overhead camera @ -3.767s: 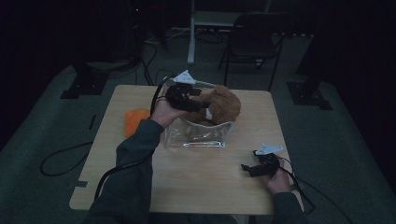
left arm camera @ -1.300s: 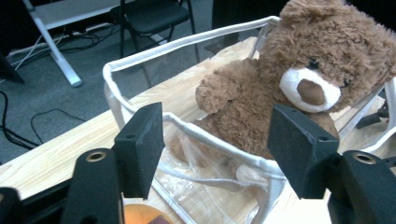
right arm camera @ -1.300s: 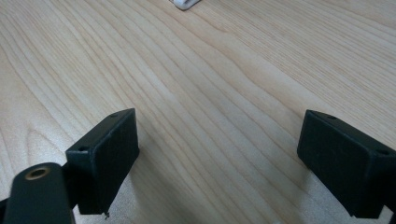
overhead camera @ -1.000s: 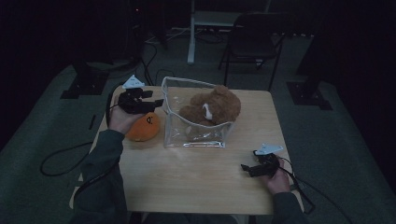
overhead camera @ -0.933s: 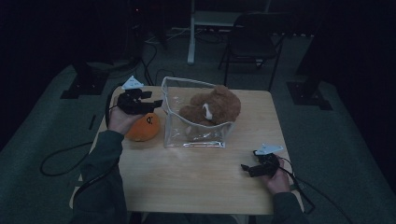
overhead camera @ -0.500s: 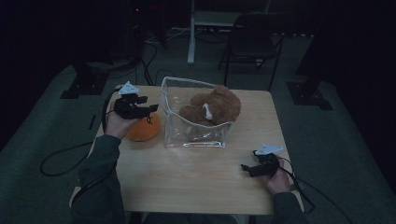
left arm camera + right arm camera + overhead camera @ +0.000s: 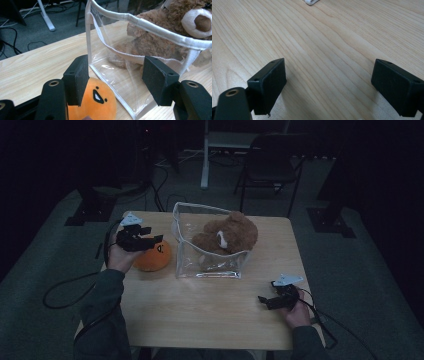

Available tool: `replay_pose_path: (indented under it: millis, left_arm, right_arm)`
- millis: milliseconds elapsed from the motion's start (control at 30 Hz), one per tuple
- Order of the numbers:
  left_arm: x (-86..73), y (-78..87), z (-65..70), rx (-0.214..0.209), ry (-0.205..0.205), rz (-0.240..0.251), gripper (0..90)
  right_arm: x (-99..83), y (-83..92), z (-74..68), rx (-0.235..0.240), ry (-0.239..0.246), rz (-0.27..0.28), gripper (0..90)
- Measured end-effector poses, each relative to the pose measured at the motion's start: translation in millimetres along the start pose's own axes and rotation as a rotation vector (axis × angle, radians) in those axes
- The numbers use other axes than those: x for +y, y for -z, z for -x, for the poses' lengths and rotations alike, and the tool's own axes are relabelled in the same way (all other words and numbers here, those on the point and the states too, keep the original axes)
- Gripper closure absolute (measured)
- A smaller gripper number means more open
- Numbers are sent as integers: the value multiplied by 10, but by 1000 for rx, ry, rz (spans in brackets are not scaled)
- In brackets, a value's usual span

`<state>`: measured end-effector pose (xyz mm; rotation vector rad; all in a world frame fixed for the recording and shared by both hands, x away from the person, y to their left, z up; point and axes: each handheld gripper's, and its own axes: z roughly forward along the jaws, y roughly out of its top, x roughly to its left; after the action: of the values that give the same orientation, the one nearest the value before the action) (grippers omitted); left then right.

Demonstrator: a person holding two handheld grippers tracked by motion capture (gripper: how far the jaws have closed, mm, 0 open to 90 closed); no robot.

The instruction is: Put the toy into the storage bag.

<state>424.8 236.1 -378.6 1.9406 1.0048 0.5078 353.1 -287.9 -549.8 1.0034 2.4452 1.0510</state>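
Beside the bag (image 7: 140, 75), the left gripper (image 7: 115, 75), jaws apart and empty, should drop squarely over the orange plush (image 7: 95, 102) before closing gently.

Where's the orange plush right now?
In the high view the orange plush lies on the table's left side, just left of the clear bag, under the open left gripper.

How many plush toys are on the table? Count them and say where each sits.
2. The brown teddy bear sits inside the clear zip bag. The orange plush lies on the table left of the bag, under the left gripper. None looks hidden.
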Motion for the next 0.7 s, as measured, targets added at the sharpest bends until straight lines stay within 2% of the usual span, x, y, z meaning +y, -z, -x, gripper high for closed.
replay_pose_path:
  millis: [567, 700]
  left_arm:
    - [-212, -58, -82, 33, 3, -17, 372]
    - [-258, -65, -110, 39, 15, -19, 371]
  right_arm:
    - [0, 0, 0, 0, 0, 0, 120]
    - [0, 0, 0, 0, 0, 0, 120]
